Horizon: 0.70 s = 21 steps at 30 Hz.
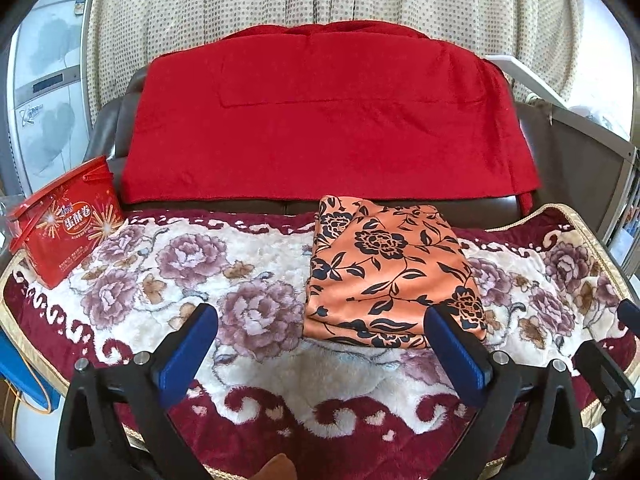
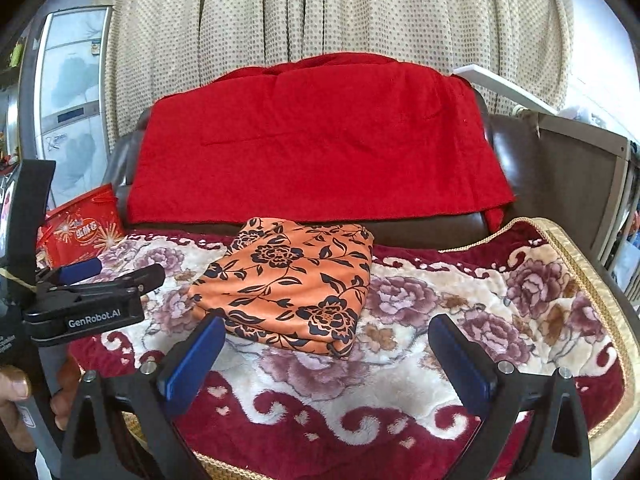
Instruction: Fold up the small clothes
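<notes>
Surface: floral plush blanket (image 1: 280, 392) is covering the seat, red throw (image 1: 320, 128) is hanging over the sofa back ahead of both grippers, dotted curtain (image 2: 340, 12) behind it.
Task item: orange floral garment (image 1: 384, 272) is lying folded into a flat rectangle on the blanket, just ahead of the left gripper and toward its right finger; ahead-left of the right gripper.
Left gripper (image 1: 320, 328): jaws are standing wide apart, holding nothing, hovering low over the blanket.
Right gripper (image 2: 328, 340): jaws are standing apart too, empty; left pad (image 2: 196, 360) is sitting close to the garment's near edge, contact unclear.
Step judged: fold is looking done or nearly done; edges are looking roughly squared.
Doing it well: if 1 more fold is needed, pinching both near corners together and carrying them evenly to the far edge, keeping layers from sliding on the plush pile, then pressing flat.
Writing: "GenRobot.AI" is showing on the left gripper body in the right wrist view; red tin (image 1: 68, 224), far left of the left gripper, is reading "蛋酥卷", smaller print unreadable.
</notes>
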### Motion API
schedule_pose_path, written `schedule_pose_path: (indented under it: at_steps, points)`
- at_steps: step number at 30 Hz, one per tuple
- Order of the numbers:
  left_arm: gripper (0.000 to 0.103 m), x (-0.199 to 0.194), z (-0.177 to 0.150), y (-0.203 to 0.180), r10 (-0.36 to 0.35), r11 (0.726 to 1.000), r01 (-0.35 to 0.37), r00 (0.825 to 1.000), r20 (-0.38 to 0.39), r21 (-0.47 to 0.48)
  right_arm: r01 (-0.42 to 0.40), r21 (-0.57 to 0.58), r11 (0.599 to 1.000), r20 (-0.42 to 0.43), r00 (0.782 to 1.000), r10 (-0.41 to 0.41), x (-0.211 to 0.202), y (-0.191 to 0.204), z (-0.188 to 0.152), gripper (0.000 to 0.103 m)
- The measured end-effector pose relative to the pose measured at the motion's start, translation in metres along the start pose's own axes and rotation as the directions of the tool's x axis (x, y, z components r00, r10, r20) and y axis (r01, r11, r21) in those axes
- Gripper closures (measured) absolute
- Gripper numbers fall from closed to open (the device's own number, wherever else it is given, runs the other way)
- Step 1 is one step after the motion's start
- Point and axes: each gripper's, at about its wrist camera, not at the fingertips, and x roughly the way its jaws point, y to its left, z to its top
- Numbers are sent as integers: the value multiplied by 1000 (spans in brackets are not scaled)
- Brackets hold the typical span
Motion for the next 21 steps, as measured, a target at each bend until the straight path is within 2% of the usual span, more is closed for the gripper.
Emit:
schedule_pose_path:
  at_steps: [6,10,17,21]
  points:
    - [0,-4,2,1,18,1000,-18,1000,-1,-5,-2,-14,1000,-20,1000,2,3,5,-1,0]
    - [0,-2,3,3,5,1000,-5,1000,-3,-10,-1,-20,1000,-44,999,0,10,7,-1,0]
    - [0,3,5,3,25,1000,-25,1000,15,9,-7,-36,999,-60,998,5,21,12,2,0]
    - [0,7,7,2,12,1000,-13,1000,28,15,-7,-38,999,-72,997,4,30,13,4,0]
